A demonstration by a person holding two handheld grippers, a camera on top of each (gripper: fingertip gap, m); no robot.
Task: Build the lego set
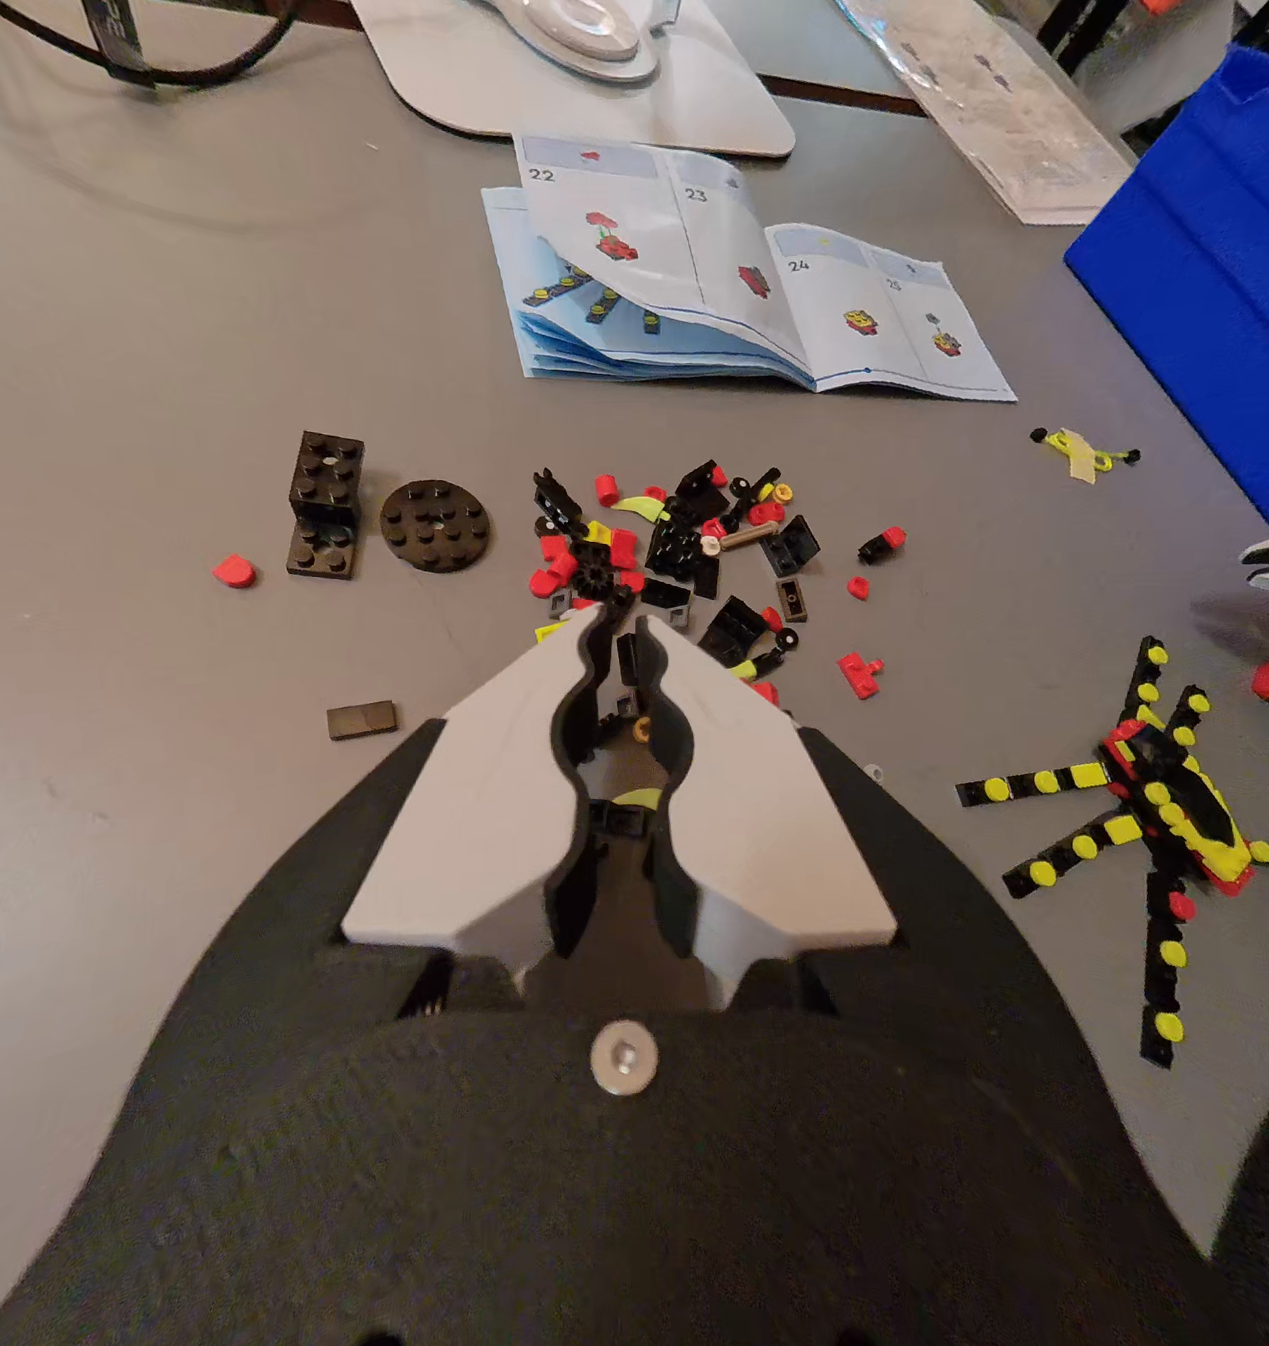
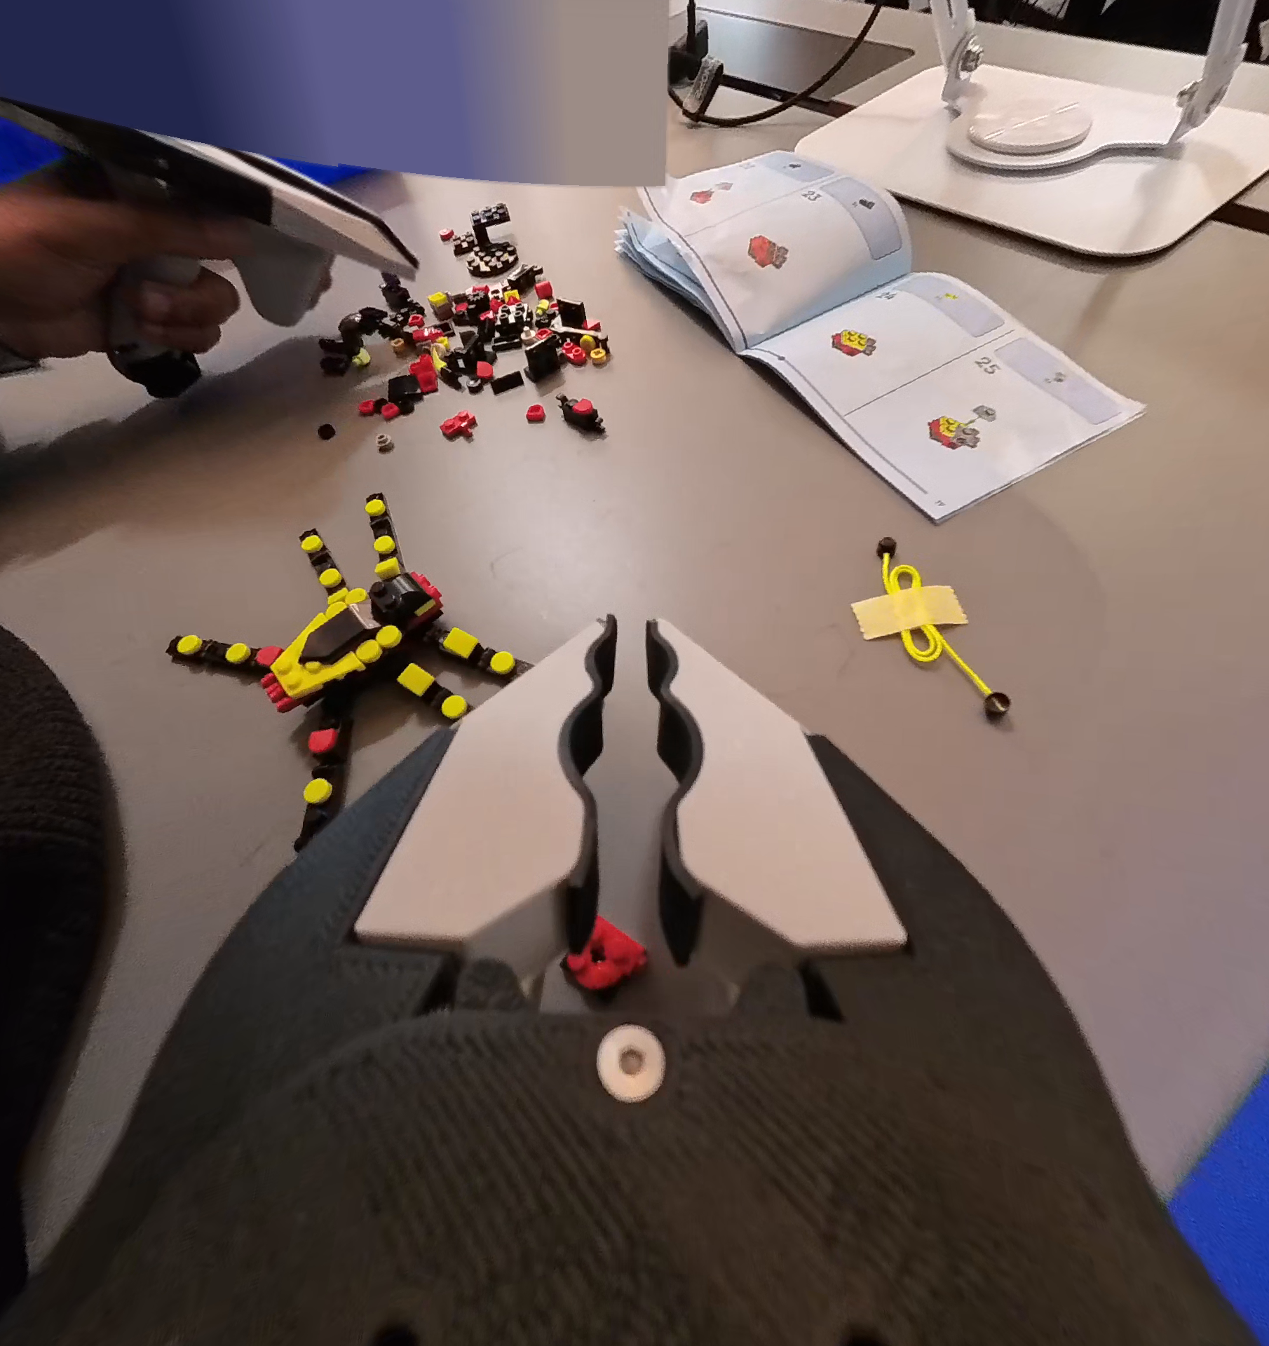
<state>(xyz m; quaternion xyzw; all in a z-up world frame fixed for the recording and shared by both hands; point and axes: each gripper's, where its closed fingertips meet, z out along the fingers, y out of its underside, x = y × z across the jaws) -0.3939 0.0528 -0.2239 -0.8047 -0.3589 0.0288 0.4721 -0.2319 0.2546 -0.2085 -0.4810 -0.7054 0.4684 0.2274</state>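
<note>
Claws come first, since they are closest. The right claw (image 2: 630, 625) hangs over bare tabletop (image 2: 690, 553) with a thin gap between its tips and nothing between them; a small red piece (image 2: 604, 961) sits far back near its base, and I cannot tell if it is pinched there. The left claw (image 1: 621, 619) is almost closed and points down into the pile of loose pieces (image 1: 690, 553). Something dark sits by its tips, but I cannot tell if it holds it. These pieces are tiny, light, hard and smooth, so I think they will slip or flick away if squeezed on a corner. Flat sides look like the best place to pinch. Just beside the right claw lies the yellow and black spider (image 2: 347, 655). Its long thin legs look easy to snap off, so I would pick it up by the fat body. The yellow string (image 2: 916, 626) with tape on it is soft and floppy. Farther off are the black round plate (image 1: 435, 526), the black block stack (image 1: 326, 502) and the open booklet (image 1: 726, 291). A blue bin (image 1: 1200, 248) crowds the right side, and the front tabletop has the most room.
</note>
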